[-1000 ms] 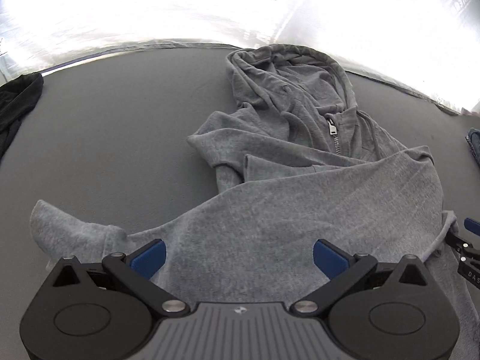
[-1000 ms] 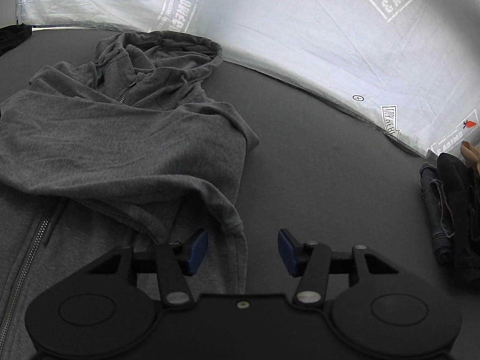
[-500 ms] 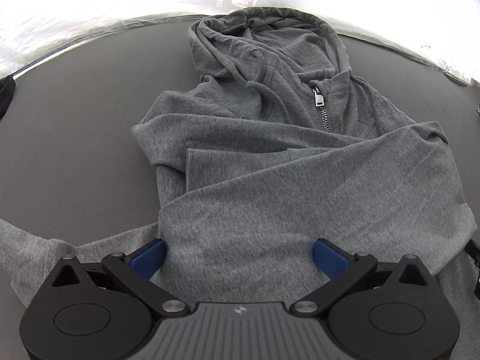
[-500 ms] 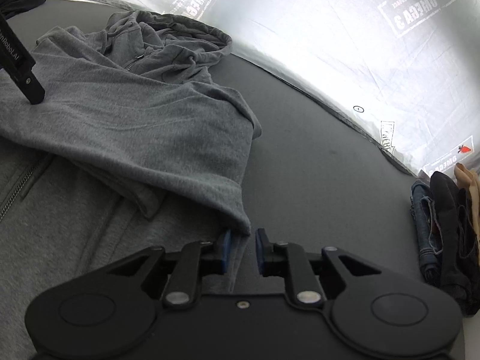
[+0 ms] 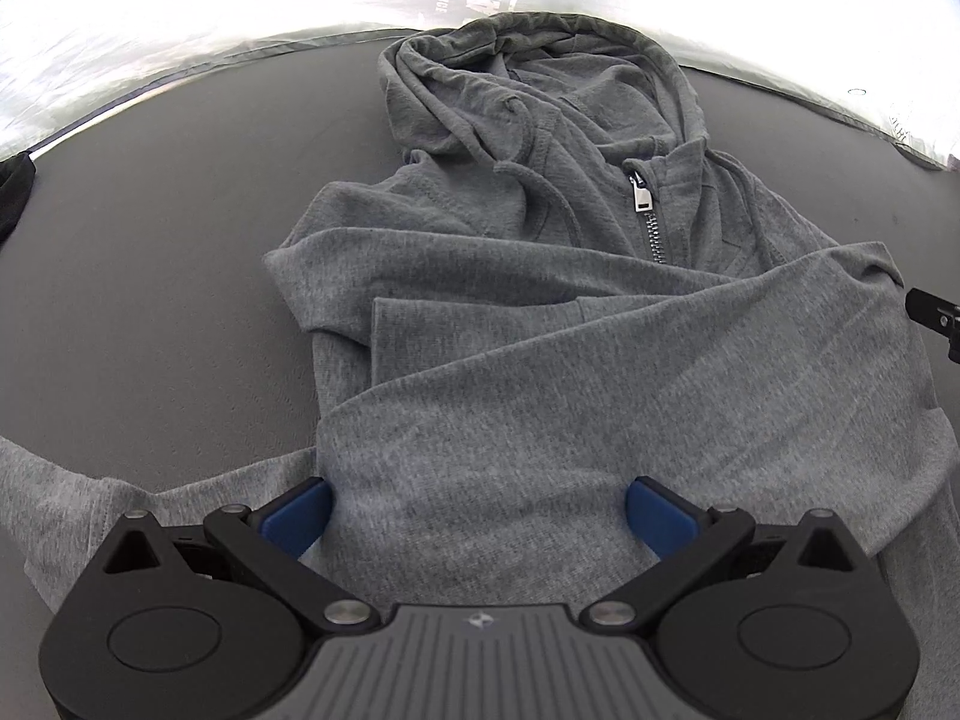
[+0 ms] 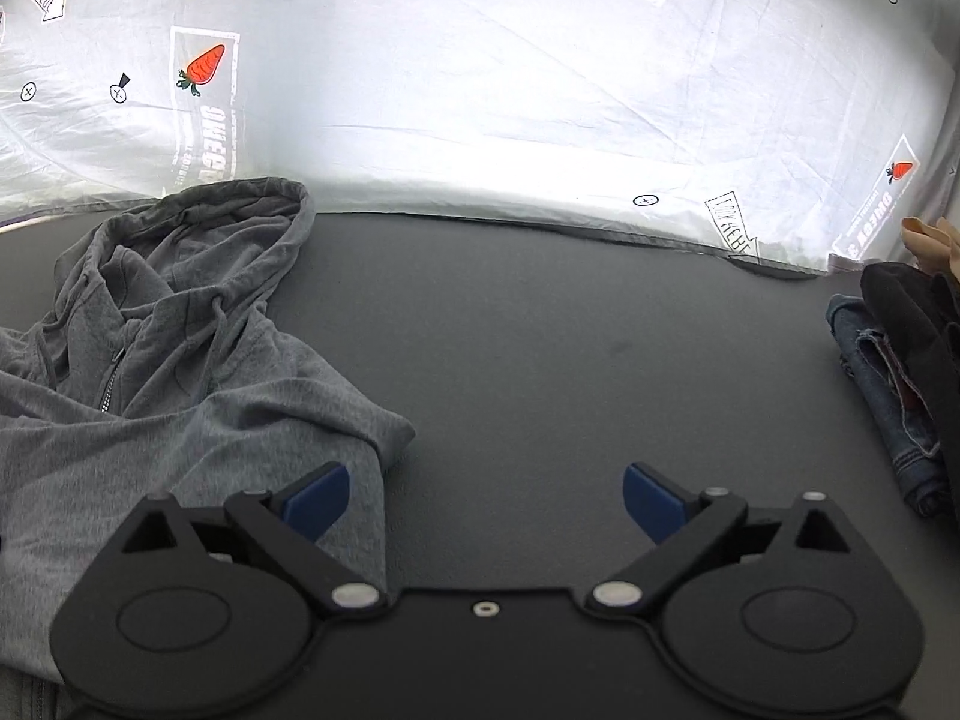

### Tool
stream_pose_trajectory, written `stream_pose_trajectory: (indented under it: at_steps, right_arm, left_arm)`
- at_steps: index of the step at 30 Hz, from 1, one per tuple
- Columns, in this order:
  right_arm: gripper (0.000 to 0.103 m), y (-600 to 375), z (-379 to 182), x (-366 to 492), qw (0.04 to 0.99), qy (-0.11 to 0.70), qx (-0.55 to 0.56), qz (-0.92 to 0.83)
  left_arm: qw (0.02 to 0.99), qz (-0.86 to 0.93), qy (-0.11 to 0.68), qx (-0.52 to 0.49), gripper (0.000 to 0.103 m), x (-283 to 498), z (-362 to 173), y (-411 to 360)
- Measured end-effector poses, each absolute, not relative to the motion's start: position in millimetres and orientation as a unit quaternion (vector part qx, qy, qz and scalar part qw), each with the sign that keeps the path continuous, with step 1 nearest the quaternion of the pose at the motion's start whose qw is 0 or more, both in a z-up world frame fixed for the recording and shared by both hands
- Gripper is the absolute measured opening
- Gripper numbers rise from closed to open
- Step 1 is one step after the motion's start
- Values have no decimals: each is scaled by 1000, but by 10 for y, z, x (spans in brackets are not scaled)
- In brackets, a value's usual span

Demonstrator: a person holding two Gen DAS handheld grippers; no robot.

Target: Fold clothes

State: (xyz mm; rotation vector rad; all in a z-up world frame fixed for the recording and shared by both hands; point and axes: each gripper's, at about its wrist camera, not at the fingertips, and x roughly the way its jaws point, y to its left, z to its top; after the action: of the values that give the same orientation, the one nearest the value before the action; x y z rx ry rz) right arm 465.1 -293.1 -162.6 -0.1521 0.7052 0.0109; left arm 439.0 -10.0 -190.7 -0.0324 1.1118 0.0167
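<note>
Two grippers hang over a dark grey table (image 6: 540, 360) backed by a white printed sheet (image 6: 480, 90). At the table's far left edge lies a scrap of black cloth (image 5: 15, 192). The grey zip hoodie (image 5: 540, 330) lies lengthwise from near edge to far edge, hood (image 5: 540, 78) pointing at the far edge, zipper pull (image 5: 642, 198) below it. One sleeve (image 5: 630, 360) is folded across the chest. The left gripper (image 5: 477, 510) hovers over this sleeve, blue fingers (image 5: 297, 513) spread wide and gripping nothing. The right gripper (image 6: 486, 498) is likewise wide open and empty; its left finger (image 6: 315, 498) sits over the hoodie's right side, the rest over bare table. At the right edge lie folded jeans (image 6: 888, 384) beside a black garment (image 6: 918, 312).
</note>
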Motion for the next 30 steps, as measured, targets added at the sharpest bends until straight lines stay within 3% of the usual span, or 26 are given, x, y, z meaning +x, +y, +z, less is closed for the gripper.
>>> stream_pose_trajectory:
  at_steps: [7, 15, 19, 22, 27, 30]
  right_arm:
    - [101, -2669, -1836, 5258, 919, 367, -145, 8]
    - [103, -2993, -1901, 5622, 906, 423, -18, 19]
    - [102, -3257, -1829, 5419, 902, 426, 55, -41]
    - [102, -3256, -1712, 5149, 903, 420, -1, -92]
    - [102, -3049, -1489, 4555, 917, 396, 14, -30]
    - [102, -2823, -1472, 4227, 922, 385, 30, 13]
  left_arm:
    - [851, 5, 526, -14, 103, 4381, -1910, -106]
    - [854, 3, 521, -12, 103, 4362, -1918, -105]
    - [857, 2, 516, -12, 103, 4346, -1924, -104]
    - [858, 3, 514, -13, 103, 4336, -1925, -102]
    - [848, -5, 530, -14, 103, 4389, -1902, -76]
    - [845, -13, 530, -71, 103, 4352, -1804, 127]
